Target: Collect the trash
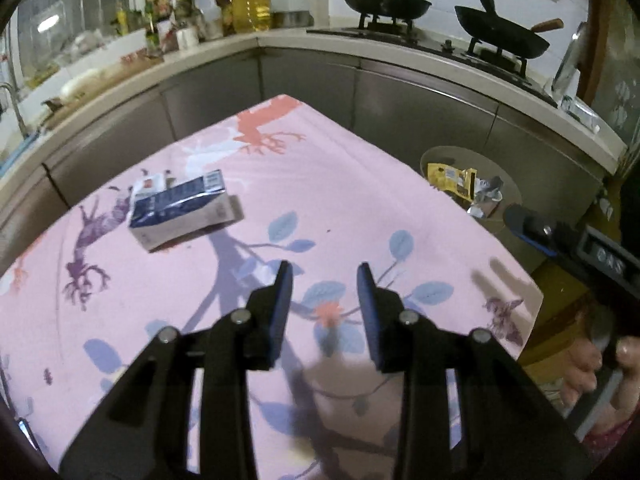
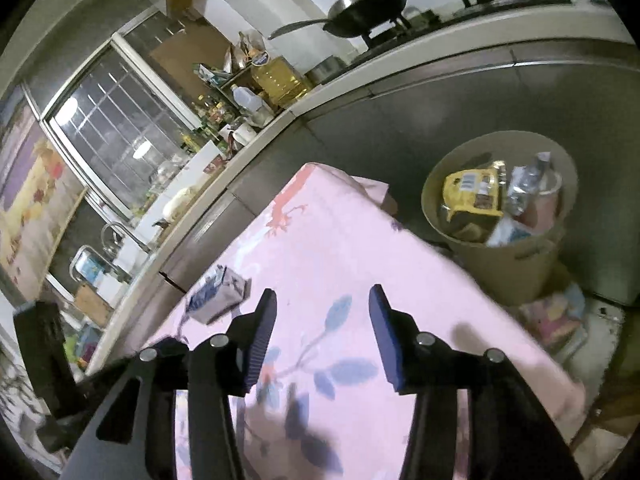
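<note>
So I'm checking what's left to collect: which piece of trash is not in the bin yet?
The blue-and-white carton, lying alone on the pink tablecloth; the yellow wrapper and other trash are in the bin.

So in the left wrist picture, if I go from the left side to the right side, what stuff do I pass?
Blue and white carton on the pink tablecloth → the left gripper, jaws apart and empty → the trash bin with yellow wrappers → the right gripper at the picture's right edge.
</note>
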Demonstrator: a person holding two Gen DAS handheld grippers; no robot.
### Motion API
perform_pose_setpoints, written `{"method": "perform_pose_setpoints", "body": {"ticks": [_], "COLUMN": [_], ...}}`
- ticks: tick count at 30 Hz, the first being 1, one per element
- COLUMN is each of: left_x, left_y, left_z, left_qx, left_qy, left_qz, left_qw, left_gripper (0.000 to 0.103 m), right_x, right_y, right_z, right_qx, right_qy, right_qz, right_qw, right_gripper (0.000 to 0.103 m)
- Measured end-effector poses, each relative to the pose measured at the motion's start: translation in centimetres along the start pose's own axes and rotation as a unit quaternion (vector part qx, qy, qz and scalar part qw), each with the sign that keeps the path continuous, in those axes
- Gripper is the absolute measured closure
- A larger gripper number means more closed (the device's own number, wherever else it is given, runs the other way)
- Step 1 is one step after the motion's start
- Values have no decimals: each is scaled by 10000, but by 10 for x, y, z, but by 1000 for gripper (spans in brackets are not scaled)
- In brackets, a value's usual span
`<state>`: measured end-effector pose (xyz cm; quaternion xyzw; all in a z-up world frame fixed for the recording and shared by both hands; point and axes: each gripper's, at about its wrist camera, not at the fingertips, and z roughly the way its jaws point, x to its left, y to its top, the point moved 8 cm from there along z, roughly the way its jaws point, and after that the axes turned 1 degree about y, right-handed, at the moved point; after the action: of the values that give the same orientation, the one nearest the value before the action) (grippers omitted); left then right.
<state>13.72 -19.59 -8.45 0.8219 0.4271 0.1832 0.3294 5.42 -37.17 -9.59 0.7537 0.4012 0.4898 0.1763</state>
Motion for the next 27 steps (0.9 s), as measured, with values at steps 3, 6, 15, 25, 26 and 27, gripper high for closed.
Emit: {"method": "perform_pose_setpoints", "body": {"ticks": [3, 6, 15, 25, 26, 27], "left_x": [4, 7, 16, 37, 41, 44], "left_y": [-8, -16, -23, -26, -27, -27], "left_z": [-8, -17, -34, -43, -43, -44], "left_qx": [-79, -185, -381, -503, -508, -514], "left_qy": [86, 150, 184, 334, 356, 365], "left_qz": [31, 74, 55, -67, -101, -123], "left_qw": [9999, 9997, 9991, 9982, 9980, 9979], "left_gripper": [72, 72, 72, 71, 69, 66], "right_x": [2, -2, -4, 17, 19, 22], "right_y": [-11, -18, -15, -14, -14, -14], "right_z": [-11, -26, -48, -40, -39, -38], "right_qx": [-47, -170, -582, -554, -554, -561], "right_qy": [-170, -366, -628, -582, -578, -572], "right_qz": [92, 241, 524, 440, 434, 421], "right_qw": [9998, 9989, 9949, 9958, 9958, 9959], "right_gripper": [56, 55, 55, 55, 55, 55]}}
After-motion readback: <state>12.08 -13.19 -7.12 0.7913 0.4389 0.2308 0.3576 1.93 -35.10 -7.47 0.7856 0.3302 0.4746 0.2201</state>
